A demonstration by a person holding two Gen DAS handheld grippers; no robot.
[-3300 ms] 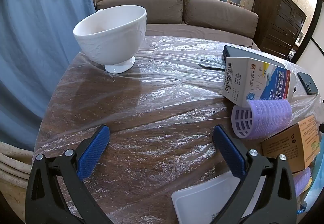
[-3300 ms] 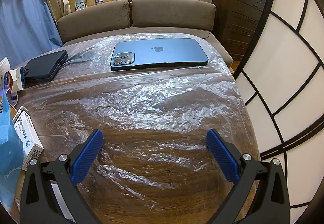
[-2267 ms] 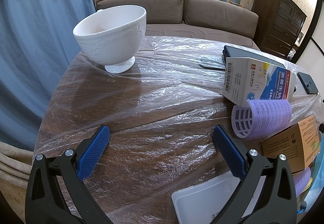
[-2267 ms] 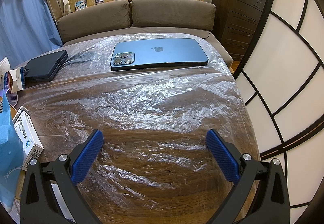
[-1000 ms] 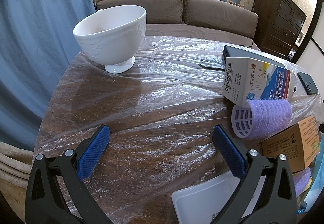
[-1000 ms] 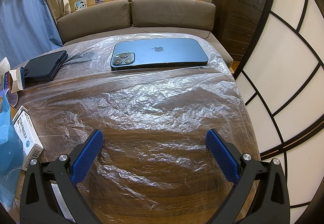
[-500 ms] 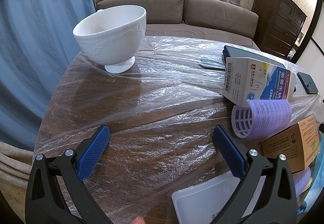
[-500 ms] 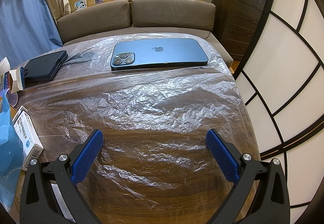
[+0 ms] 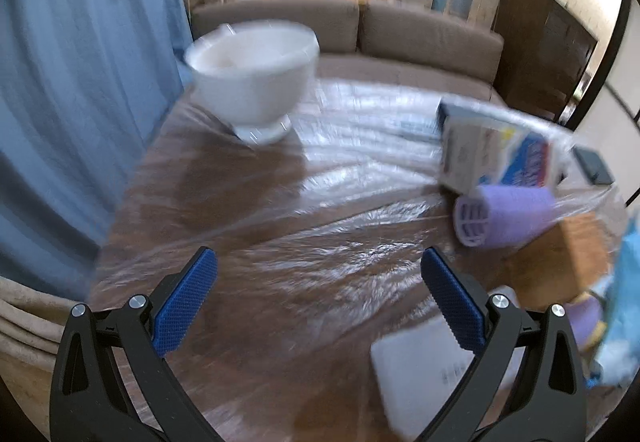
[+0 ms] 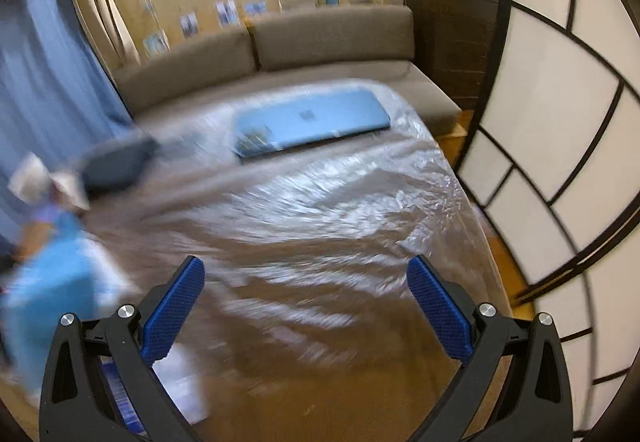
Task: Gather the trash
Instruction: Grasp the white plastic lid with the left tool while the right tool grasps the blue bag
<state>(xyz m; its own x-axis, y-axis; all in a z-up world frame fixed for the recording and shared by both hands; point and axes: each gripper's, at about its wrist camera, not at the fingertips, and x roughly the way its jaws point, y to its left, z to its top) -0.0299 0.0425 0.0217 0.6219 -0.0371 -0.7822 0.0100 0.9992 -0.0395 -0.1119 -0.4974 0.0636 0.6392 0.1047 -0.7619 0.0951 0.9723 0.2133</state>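
So on the far left of the left wrist view stands a white bowl [image 9: 253, 80] on the table [image 9: 208, 210], which is wrapped in thin crinkly plastic. It looks heavy and easy to break, and it is probably not trash. The left gripper [image 9: 320, 296] hangs over bare table with its blue pads wide apart and nothing between them. To its right sit the things that may be trash: a white and blue box [image 9: 498, 156], a purple hair roller [image 9: 506, 216] touching its near side, a brown box [image 9: 560, 260] just beside that, and a soft blue thing [image 9: 624, 298] at the edge, too blurry to name. The boxes look light and stiff, so I would pinch one across its thin sides. The roller looks light and could roll away, so I would squeeze it across the middle. In the right wrist view, the blue thing and a small white box [image 10: 180, 386] lie at the left. The right gripper [image 10: 306, 304] is wide open too and holds nothing. Far behind it lie a dark case [image 10: 118, 160] and a blue phone [image 10: 316, 120], which are not trash. Before, both views were sharp and sat low over the table. Now both are blurry and look down from higher up, so both grippers have started to move, and the table things are where they were.
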